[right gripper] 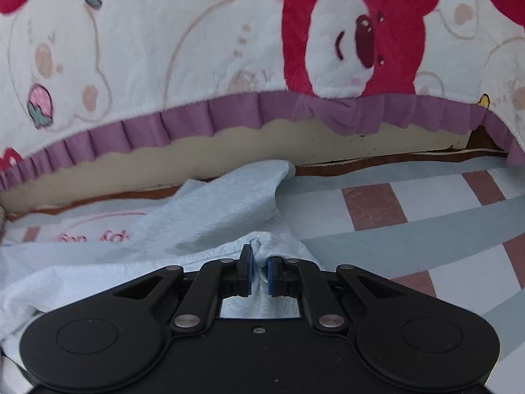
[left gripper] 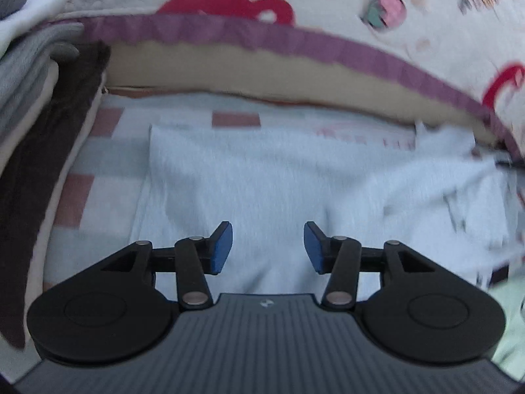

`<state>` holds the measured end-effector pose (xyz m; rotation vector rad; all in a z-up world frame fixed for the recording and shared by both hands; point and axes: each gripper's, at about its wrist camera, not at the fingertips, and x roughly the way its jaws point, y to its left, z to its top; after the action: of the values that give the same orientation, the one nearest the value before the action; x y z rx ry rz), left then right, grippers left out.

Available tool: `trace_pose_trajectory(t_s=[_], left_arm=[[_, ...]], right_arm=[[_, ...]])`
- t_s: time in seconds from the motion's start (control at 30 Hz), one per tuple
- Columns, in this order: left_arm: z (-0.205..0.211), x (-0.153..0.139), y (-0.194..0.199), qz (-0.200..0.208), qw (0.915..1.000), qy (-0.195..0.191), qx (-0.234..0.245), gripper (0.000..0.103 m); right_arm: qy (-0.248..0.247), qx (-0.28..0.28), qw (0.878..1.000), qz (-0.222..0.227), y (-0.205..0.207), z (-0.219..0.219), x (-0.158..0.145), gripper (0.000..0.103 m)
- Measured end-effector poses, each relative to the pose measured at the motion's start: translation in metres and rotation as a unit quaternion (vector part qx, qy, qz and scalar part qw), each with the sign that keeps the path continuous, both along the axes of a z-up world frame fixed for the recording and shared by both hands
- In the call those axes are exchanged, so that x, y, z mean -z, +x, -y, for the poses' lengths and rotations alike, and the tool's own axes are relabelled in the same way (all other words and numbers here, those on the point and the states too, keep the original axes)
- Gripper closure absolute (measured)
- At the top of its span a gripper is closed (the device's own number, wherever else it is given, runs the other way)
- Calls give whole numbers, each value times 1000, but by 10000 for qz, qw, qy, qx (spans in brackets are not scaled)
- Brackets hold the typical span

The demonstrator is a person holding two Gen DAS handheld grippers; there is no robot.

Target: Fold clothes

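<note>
A pale blue fleecy garment (left gripper: 279, 180) lies spread on a checked cover in the left wrist view. My left gripper (left gripper: 268, 248) hovers over its near part, open, with nothing between the blue pads (left gripper: 221, 246). In the right wrist view the same pale blue garment (right gripper: 203, 216) is bunched and rumpled, and my right gripper (right gripper: 259, 271) is shut on a pinched fold of it. One corner of the cloth reaches back toward the skirting. Pink lettering shows on the cover beside the garment.
A cream blanket with red bears (right gripper: 344, 42) and a purple frill (right gripper: 229, 118) hangs behind. The checked cover (right gripper: 426, 246) has grey, white and dusty-pink squares. At the left stand stacked folded clothes (left gripper: 23, 65) and a dark brown strip (left gripper: 49, 151).
</note>
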<state>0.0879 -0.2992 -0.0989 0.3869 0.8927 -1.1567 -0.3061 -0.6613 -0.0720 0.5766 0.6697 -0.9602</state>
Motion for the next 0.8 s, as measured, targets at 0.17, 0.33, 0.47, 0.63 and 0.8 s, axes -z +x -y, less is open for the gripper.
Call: trace_pose_trajectory(t_s=[0.17,0.33,0.47,0.63,0.8], left_arm=[[-8,-2,-40,98,9959,158,883,43],[3,13,-60,658,9883,734,1162,35],[7,27,-54,1308,9810,1226,741,38],[-2,3,-49,2008,9746,825,541,98],[11,-34,-15,2106,9773,216,-94,97]], right_arm=[[42,116,9999,-98,4,4,10,93],[47,181,9998,-91,4,2,12,93],[45,218,9997,-32,2,0,13,93],[96,259,9996,32,3,5,16,93],[163,97,9997,138,7,11,15,92]])
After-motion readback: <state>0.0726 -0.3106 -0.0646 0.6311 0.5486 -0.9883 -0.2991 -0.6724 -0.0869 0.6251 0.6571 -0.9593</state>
